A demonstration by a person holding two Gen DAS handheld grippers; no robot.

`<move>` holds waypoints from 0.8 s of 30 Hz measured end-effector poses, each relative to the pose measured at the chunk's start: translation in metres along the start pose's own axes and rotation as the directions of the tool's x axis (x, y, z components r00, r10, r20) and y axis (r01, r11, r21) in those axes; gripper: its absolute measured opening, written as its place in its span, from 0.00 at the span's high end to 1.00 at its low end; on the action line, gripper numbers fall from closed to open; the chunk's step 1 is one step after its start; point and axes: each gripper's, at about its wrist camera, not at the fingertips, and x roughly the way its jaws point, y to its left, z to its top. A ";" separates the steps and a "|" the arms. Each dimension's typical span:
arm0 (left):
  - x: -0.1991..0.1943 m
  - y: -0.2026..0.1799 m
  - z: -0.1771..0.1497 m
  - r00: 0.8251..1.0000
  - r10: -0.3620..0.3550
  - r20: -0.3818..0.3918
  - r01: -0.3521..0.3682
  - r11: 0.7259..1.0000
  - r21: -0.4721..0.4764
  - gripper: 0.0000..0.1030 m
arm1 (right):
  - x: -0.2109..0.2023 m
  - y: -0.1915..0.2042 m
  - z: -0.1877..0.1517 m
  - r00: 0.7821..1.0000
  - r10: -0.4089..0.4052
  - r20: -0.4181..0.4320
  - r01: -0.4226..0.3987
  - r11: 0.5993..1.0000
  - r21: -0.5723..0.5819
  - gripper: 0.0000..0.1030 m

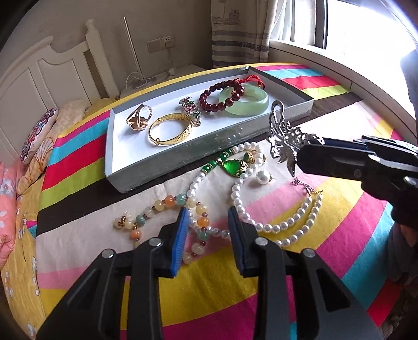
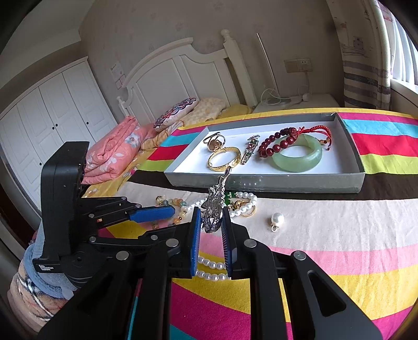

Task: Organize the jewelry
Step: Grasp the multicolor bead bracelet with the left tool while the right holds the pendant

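A grey tray (image 1: 167, 159) (image 2: 261, 180) on the striped bedspread holds a jade bangle (image 1: 247, 102) (image 2: 297, 157), a dark red bead bracelet (image 1: 222, 95), a gold bangle (image 1: 169, 128) (image 2: 224, 158), a gold ring (image 1: 139, 119) and a jewelled clip (image 1: 190, 108). My right gripper (image 2: 211, 219) (image 1: 311, 149) is shut on a silver peacock brooch (image 2: 215, 206) (image 1: 284, 136), held above the cloth in front of the tray. My left gripper (image 1: 209, 217) (image 2: 156, 213) is open and empty over a pearl necklace (image 1: 287, 222) and a coloured bead bracelet (image 1: 167, 206).
A green pendant necklace (image 1: 230, 164), a loose pearl pendant (image 2: 277, 219) (image 1: 263, 177) and a small chain (image 1: 305, 183) lie on the cloth. Pillows (image 2: 183, 109) and a folded pink quilt (image 2: 115, 154) lie by the headboard. A window (image 1: 365, 23) is at the right.
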 end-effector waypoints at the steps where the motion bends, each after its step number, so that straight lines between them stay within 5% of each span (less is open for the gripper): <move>1: 0.002 0.000 -0.001 1.000 -0.001 -0.002 0.001 1.000 -0.001 0.75 | 0.000 0.000 0.000 1.000 0.001 0.000 -0.001 1.000 0.000 0.84; 4: 0.003 0.003 -0.002 1.000 -0.025 0.006 0.026 1.000 -0.018 0.91 | 0.000 0.000 0.000 1.000 0.004 0.001 -0.004 1.000 0.001 0.84; 24: -0.045 0.016 -0.002 0.987 0.007 0.158 0.009 0.994 -0.105 0.91 | -0.001 0.000 0.001 1.000 0.011 0.001 -0.011 1.000 -0.002 0.84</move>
